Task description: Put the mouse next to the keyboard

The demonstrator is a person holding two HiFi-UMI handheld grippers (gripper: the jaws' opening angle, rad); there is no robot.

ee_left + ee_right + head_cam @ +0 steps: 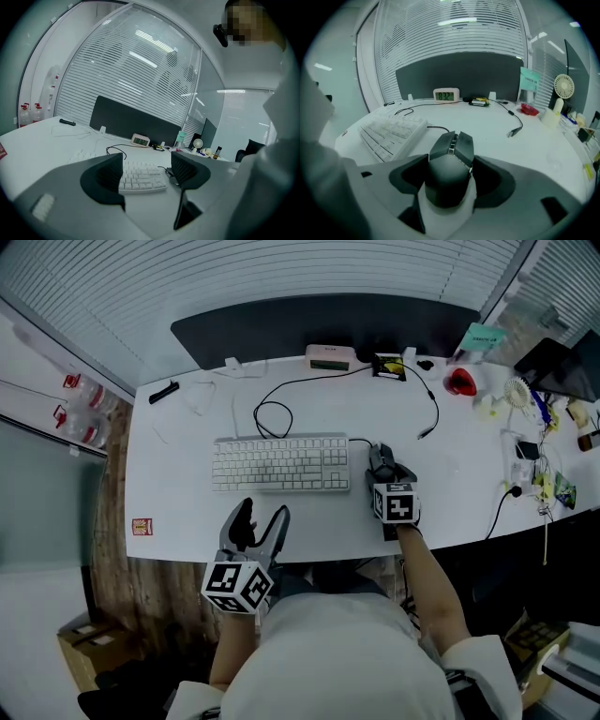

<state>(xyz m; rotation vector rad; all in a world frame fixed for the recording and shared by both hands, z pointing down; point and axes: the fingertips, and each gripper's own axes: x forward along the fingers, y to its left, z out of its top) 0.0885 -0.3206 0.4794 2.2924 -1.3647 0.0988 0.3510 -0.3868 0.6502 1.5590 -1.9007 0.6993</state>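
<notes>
A black mouse (380, 457) lies on the white desk (178, 512) just right of the white keyboard (279, 463), its cord running off toward the keyboard's back corner. My right gripper (386, 472) is shut on the mouse, one jaw against each side; the right gripper view shows the mouse (451, 154) filling the gap between the pads, with the keyboard (391, 132) to its left. Over the desk's front edge, below the keyboard, my left gripper (262, 521) stands open and empty. Between its jaws the left gripper view shows the keyboard (140, 177) farther off.
A looped black cable (272, 416) lies behind the keyboard. A small clock (330, 357) sits against the dark divider panel (328, 324). At the right are a red object (460, 382), a small fan (521, 390) and clutter. A black pen-like item (163, 391) lies far left.
</notes>
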